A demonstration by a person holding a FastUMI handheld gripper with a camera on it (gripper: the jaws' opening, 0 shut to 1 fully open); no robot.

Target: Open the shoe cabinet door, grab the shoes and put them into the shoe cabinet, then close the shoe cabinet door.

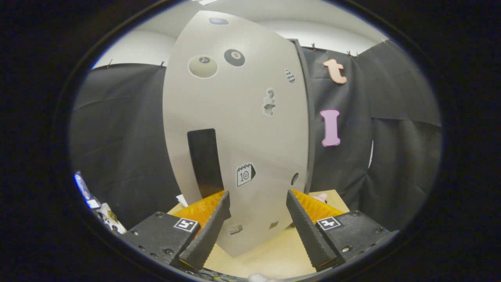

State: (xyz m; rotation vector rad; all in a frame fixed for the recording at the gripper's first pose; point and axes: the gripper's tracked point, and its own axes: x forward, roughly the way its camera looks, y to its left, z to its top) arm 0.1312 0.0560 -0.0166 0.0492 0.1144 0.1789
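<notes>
Facing the closed cabinet door standing on the worktop just ahead, the claw gapes wide and empty, likely to slip off its dark handle if misaligned.

Black cloth wall hangs at 9 and 3 o'clock, clipped along its top edge. White room wall above it at 10 to 2 o'clock. Light wood table at 6 o'clock. Small clutter of printed items at 8 o'clock, too blurred to identify. Small pink thing on the table at 5 o'clock.
</notes>
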